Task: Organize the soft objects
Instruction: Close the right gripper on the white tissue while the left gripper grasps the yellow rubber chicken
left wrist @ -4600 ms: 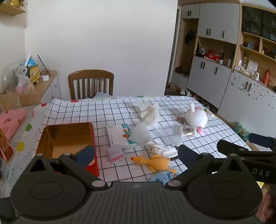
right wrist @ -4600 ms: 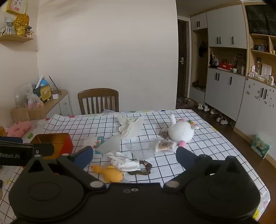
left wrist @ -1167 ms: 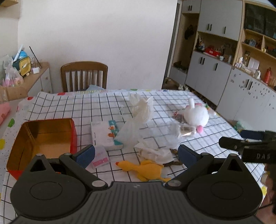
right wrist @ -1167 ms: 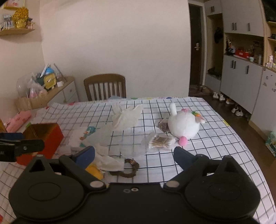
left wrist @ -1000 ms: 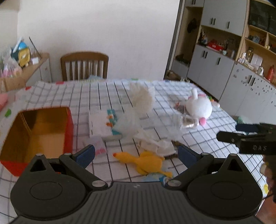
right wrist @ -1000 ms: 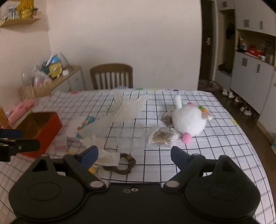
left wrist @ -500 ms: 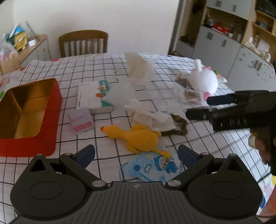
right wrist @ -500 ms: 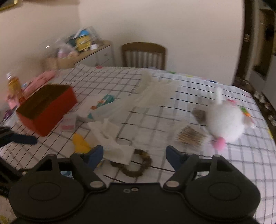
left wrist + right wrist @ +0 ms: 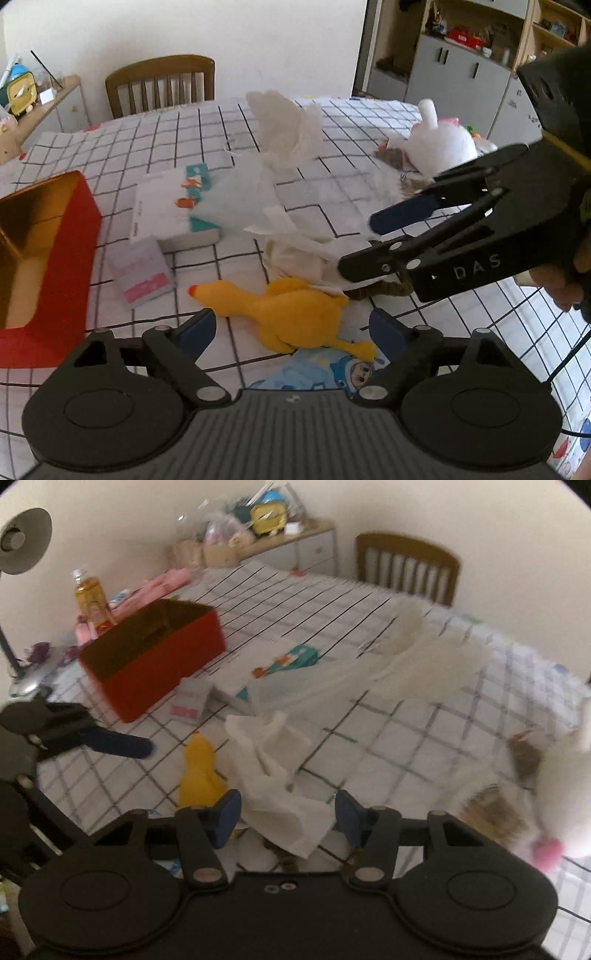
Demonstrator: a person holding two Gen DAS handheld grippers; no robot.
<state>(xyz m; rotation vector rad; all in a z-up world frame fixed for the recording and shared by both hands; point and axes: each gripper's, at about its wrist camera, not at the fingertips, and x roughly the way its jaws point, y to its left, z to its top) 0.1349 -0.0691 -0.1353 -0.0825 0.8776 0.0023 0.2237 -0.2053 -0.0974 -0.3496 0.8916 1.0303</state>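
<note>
A yellow rubber chicken (image 9: 291, 314) lies on the checked tablecloth (image 9: 332, 195), between the jaws of my left gripper (image 9: 290, 326). Those jaws are closing, and the pads stand clear of the chicken. A crumpled white tissue (image 9: 280, 786) lies just behind the chicken (image 9: 199, 771). My right gripper (image 9: 286, 819) is low over this tissue with its jaws closing around it, and a small gap still shows at each pad. In the left wrist view the right gripper (image 9: 364, 242) comes in from the right over the tissue (image 9: 295, 251). A white plush bunny (image 9: 443, 147) lies at the far right.
An open red tin (image 9: 44, 240) stands at the left. A flat tissue pack (image 9: 173, 206), a pink packet (image 9: 142, 271), a blue cartoon packet (image 9: 325, 373), a brown ring (image 9: 384, 288) and a clear bag (image 9: 288, 133) lie around. A chair (image 9: 159, 85) stands behind the table.
Both grippers have come down toward the table. The right one swung left over the tissue and narrowed its jaws. The left jaws have narrowed around the chicken.
</note>
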